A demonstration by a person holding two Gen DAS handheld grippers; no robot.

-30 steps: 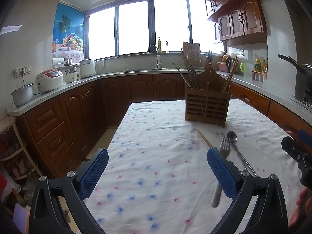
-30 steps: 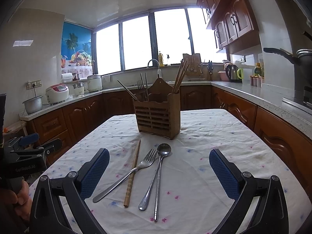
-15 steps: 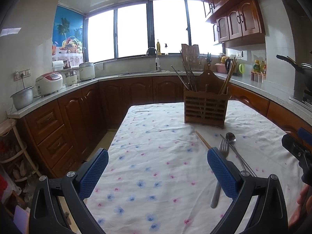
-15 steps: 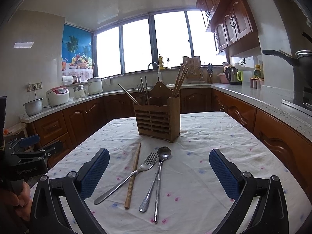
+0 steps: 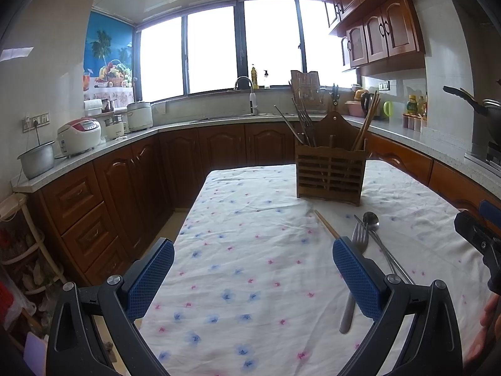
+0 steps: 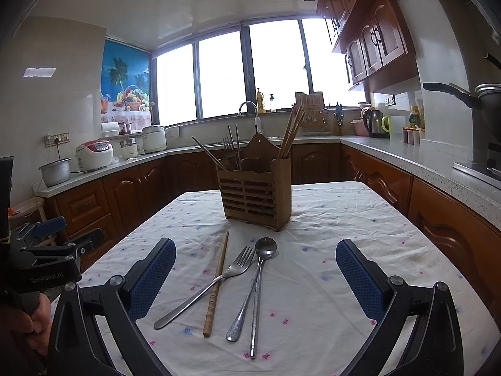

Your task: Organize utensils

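A wooden utensil holder stands mid-table with chopsticks and forks in it; it also shows in the left wrist view. In front of it lie a fork, a wooden chopstick, a spoon and a metal chopstick. My right gripper is open and empty, hovering above these utensils. My left gripper is open and empty over bare cloth, left of the fork and spoon.
The table wears a white flowered cloth. Brown cabinets and a grey counter ring the room, with rice cookers at left and a pan at right. The other gripper shows at the left edge.
Both views have shifted slightly; the holder and utensils sit a little lower and closer in the frames. Both grippers stay open and empty.
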